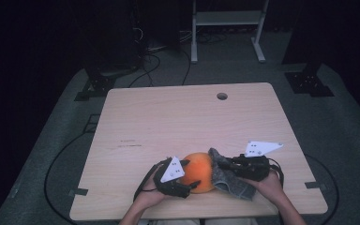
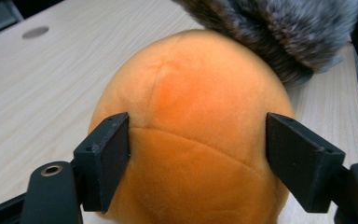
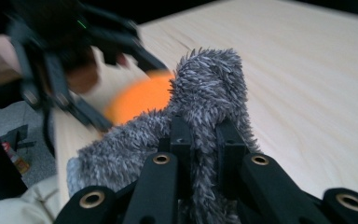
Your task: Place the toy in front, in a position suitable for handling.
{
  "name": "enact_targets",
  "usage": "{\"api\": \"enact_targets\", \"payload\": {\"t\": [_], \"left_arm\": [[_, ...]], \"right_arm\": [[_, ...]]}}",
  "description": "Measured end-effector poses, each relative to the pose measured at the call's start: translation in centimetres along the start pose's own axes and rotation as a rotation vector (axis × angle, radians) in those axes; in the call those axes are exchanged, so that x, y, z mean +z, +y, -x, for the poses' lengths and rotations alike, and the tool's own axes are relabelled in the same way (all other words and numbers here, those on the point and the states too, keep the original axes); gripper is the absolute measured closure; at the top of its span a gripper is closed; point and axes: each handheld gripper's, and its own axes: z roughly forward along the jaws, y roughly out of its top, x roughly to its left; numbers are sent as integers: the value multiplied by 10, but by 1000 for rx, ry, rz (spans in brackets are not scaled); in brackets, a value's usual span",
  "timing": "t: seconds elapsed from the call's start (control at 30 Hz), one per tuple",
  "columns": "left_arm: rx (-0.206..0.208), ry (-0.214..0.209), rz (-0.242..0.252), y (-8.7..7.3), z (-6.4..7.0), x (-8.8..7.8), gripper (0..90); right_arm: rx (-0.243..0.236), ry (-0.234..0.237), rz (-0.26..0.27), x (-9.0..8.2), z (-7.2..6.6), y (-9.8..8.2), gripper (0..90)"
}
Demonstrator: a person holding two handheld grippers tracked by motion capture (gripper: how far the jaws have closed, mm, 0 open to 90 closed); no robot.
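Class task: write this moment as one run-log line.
left tool: shut on orange plush ball | right tool: shut on grey furry cloth | cloth touches ball

Orange plush ball [image 1: 199, 171] — grey fuzzy cloth [image 1: 227, 177] alongside

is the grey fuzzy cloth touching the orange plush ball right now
Touching. In the left gripper view the grey fuzzy cloth lies against the upper side of the orange plush ball with no gap; the high view shows them pressed together too.

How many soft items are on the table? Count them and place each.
2. The orange plush ball sits near the table's front edge between the left gripper's jaws; the grey furry cloth lies against its right side, pinched by the right gripper.
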Motion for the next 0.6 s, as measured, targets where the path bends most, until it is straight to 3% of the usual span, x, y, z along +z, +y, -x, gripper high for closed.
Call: {"api": "enact_targets", "payload": {"t": [0.07,0.13,0.17,0.2,0.23,0.3,0.37,0.4,0.47,0.5,0.53,0.6], "left_arm": [[27,1,4,4,5,2,239],[18,-19,16,6,5,1,211],[-8,-37,30,6,2,0,145],[-47,-50,50,5,-2,-2,145],[-96,-43,59,4,-6,-3,74],[-173,-29,22,1,-14,0,35],[-258,-80,1,-4,-19,5,62],[-266,-77,8,-5,-18,7,62],[-202,-40,29,-3,-14,3,223],[-202,-40,29,-3,-14,3,270],[-176,-24,32,-1,-12,1,270],[-107,14,46,4,-9,-2,336]], "right_arm": [[-16,0,-11,3,-3,2,801],[-41,-27,-66,11,-5,1,802],[-12,-16,-58,12,-1,-6,802],[-12,-16,-58,12,-1,-6,802],[-10,-18,-63,8,1,-9,802],[-3,-9,-62,5,2,-12,802],[-7,-18,-73,3,4,-14,801],[-7,-18,-73,3,4,-14,801],[24,-63,-94,1,13,-17,801],[24,-63,-94,1,13,-17,801],[30,-84,-105,-1,15,-17,802],[27,-72,-48,-10,11,-11,802]]}}
